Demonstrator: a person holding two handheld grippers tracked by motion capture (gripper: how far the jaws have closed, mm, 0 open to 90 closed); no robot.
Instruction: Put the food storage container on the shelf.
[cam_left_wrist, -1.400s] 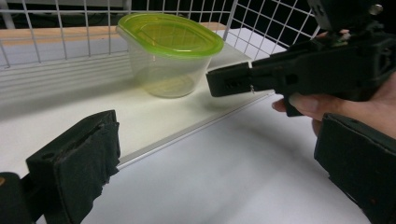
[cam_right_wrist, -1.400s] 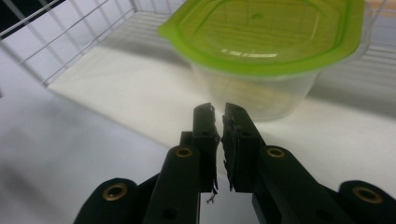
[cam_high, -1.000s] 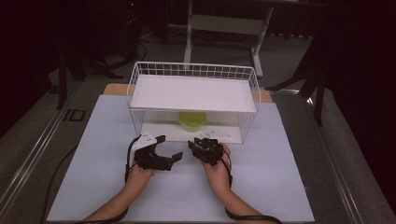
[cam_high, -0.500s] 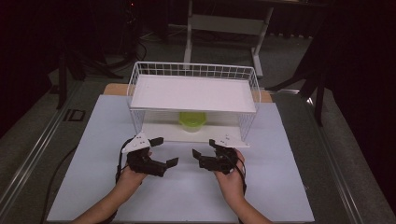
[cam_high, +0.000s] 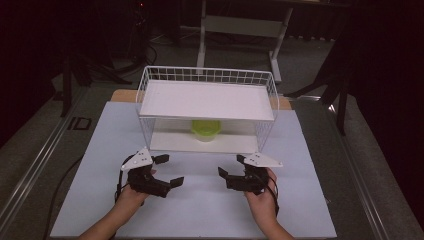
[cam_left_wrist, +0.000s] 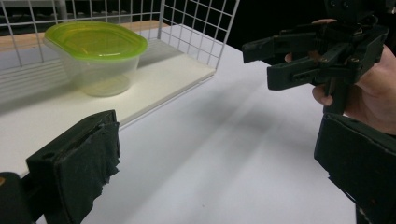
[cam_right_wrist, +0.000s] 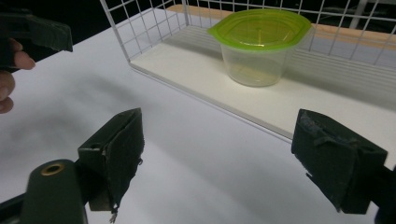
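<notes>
A: What takes up the most room?

B: The desk, covered by a pale sheet. Toward its far side, about the middle from left to right, stands a white wire rack with two shelves, an upper white board and a lower one close to the desk.

A: Anything on the rack?

B: One clear tub with a green lid. It sits upright on the lower shelf, under the upper board, near the middle. In the left gripper view the tub stands in from the shelf's near edge; in the right gripper view the same tub is closed by its lid, with wire grid behind it.

A: Where are the hands?

B: Both are on the near side of the rack, over the bare sheet, well apart from the tub. The left gripper is at the near left, the right gripper at the near right, and the two point inward toward each other with a gap of sheet between them.

A: How do the jaws stand?

B: The left gripper's are spread wide, with nothing between them. The right gripper's have just been opening and now stand wide too, also with nothing between them; only desk and rack show past its black pads.

A: Does either touch the rack?

B: No, both are clear of it.
</notes>
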